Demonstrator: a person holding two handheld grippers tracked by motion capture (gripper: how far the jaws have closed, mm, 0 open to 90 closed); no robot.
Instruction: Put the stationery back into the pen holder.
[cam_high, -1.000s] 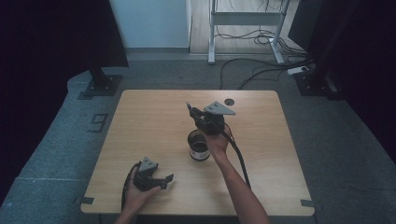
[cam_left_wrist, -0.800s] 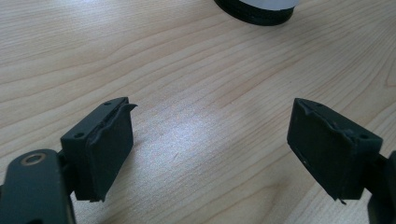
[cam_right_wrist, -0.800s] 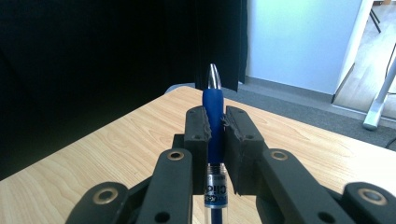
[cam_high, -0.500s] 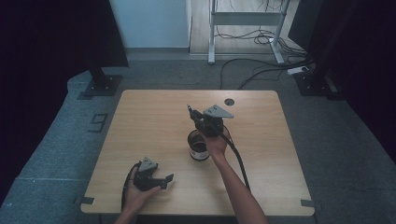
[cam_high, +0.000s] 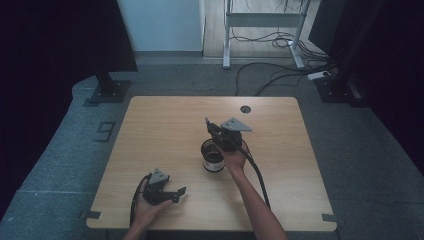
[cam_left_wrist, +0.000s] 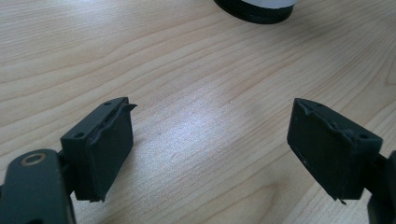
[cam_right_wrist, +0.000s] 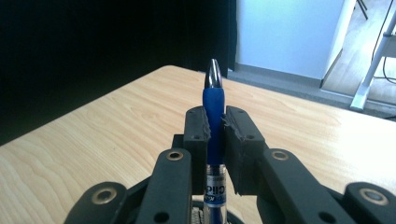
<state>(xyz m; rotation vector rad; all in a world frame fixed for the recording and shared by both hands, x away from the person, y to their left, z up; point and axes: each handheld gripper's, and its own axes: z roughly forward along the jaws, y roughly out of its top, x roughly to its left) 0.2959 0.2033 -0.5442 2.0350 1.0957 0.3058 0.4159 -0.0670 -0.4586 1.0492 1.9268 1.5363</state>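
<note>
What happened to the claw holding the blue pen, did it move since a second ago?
Yes. The right claw with the pen has sunk a little, closer to the dark cup standing on the table.

My right tool (cam_high: 212, 131) sits at mid-table, forearm stretched forward, its black jaws clamped tight on something slim that stands between the pads. My left tool (cam_high: 176, 192) rests low near the table's near edge, jaws spread wide apart with nothing between them.

R claw (cam_high: 214, 131) w/ pen (cam_right_wrist: 214, 100) lower, closer to cup (cam_high: 213, 156).
</note>
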